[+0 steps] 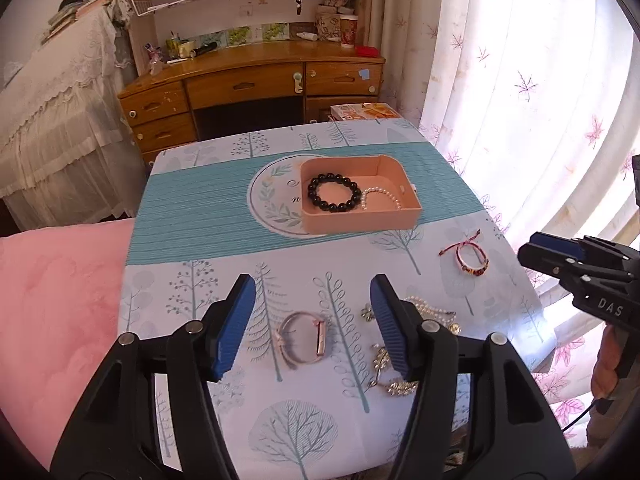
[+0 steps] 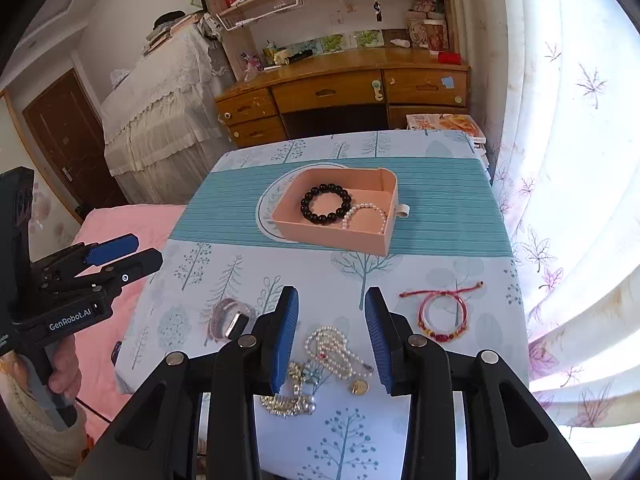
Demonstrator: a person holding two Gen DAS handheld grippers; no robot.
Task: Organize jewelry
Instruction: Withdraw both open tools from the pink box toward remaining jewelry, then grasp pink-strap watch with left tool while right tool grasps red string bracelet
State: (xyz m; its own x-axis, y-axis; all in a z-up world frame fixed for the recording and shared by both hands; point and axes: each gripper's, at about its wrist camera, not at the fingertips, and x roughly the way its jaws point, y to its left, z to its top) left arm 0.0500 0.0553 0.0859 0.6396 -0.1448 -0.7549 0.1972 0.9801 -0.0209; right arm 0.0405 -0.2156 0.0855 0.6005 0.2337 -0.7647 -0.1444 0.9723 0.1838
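Both tools, left tool point(image 1: 312, 322) and right tool point(image 2: 331, 334), hovered spread and empty. Black bead bracelet point(image 2: 326, 204) and pearl bracelet point(image 2: 366, 218) already lay inside pink box point(image 2: 340, 238). Pearl necklace point(image 2: 336, 350) waited on surface point(image 2: 440, 208): light, limp, slippery; best pinched mid-bunch.

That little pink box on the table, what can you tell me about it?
The pink box is a shallow, open-topped tray, seemingly cardboard, like a pulled-out drawer, with a small white pull tab on one side. It sits flat on the teal striped band of the tablecloth, partly covering a round leafy print. Inside lie a black bead bracelet and a white pearl bracelet, side by side and touching. Neither gripper touches the box.
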